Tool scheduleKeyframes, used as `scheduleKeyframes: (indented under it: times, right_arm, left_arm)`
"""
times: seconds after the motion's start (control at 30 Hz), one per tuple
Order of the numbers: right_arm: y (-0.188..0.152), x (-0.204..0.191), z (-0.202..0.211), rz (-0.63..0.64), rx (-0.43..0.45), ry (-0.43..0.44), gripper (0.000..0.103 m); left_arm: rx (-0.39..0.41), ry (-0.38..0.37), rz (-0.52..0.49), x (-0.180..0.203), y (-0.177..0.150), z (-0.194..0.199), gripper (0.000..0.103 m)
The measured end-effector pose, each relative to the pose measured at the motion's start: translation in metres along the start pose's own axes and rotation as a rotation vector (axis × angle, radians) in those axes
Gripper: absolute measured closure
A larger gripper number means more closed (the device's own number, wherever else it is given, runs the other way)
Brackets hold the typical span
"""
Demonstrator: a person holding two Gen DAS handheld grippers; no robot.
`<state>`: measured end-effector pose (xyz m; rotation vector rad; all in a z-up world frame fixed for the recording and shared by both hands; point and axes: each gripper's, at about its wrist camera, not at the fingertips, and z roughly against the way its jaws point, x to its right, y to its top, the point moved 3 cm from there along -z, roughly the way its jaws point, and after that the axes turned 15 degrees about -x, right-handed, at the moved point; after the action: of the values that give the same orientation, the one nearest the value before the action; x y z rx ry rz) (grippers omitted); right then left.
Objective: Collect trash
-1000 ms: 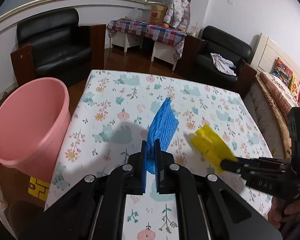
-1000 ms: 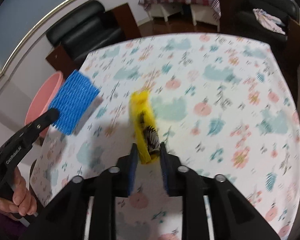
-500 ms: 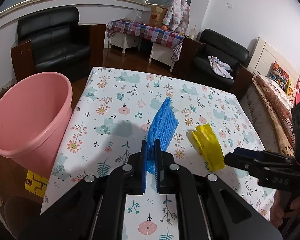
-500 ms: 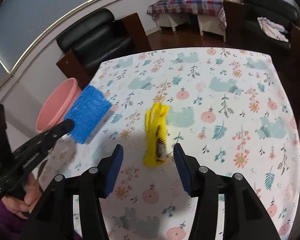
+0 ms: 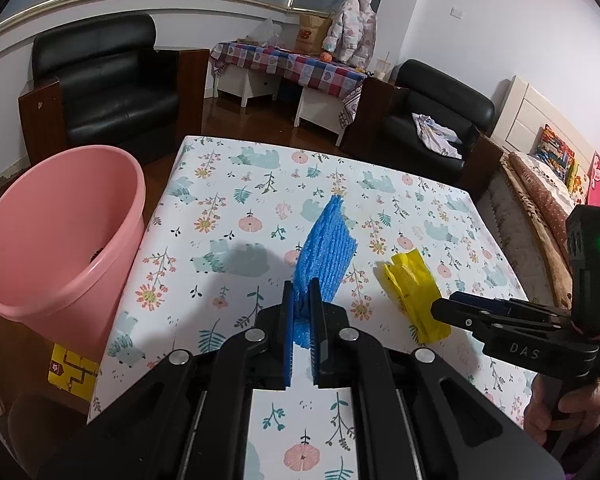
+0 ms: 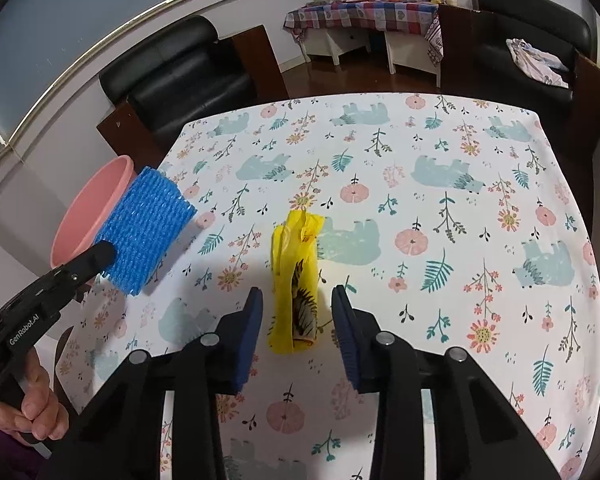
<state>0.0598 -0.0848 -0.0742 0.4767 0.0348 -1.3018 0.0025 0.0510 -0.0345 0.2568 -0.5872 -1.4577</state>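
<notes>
My left gripper (image 5: 301, 304) is shut on a blue foam net sleeve (image 5: 323, 256) and holds it above the flowered table; the sleeve also shows in the right wrist view (image 6: 144, 232). A yellow plastic bag (image 6: 294, 276) lies on the table between the open jaws of my right gripper (image 6: 298, 320), untouched; it also shows in the left wrist view (image 5: 414, 292). The pink bin (image 5: 56, 236) stands off the table's left edge, and its rim shows in the right wrist view (image 6: 96, 208) behind the sleeve.
The table (image 6: 440, 200) has a floral cloth. Black armchairs (image 5: 100, 80) stand behind it, with a checked side table (image 5: 288, 64) at the back. A bed (image 5: 548, 200) runs along the right. A yellow card (image 5: 72, 370) lies on the floor by the bin.
My right gripper opened and let go of the yellow bag, which now lies on the table, and it drew back a little. My left gripper still holds the blue sleeve.
</notes>
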Motion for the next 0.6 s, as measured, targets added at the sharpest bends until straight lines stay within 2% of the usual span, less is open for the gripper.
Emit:
scheduleKeyframes:
  times: [0.1,0.2,0.27,0.37,0.6]
  right_arm:
    - [0.0,0.002,-0.005,-0.006,-0.012,-0.004,0.068]
    - [-0.002,0.004,-0.013,-0.008,-0.036,-0.012,0.075]
    - [-0.003,0.006,-0.017,-0.015,-0.052,-0.012,0.086]
    - [-0.003,0.005,-0.016,-0.014,-0.041,-0.006,0.092]
    - [-0.002,-0.005,-0.003,0.02,0.011,-0.007,0.094]
  left_arm:
    - [0.001,0.0,0.0,0.001,0.001,-0.001,0.097]
    - [-0.007,-0.002,0.0,0.001,0.002,-0.002,0.097]
    - [-0.014,-0.003,0.001,0.001,0.004,-0.005,0.097]
    - [-0.008,-0.003,0.002,0.001,0.005,-0.006,0.097]
    - [0.005,-0.004,0.012,-0.003,0.005,-0.009,0.097]
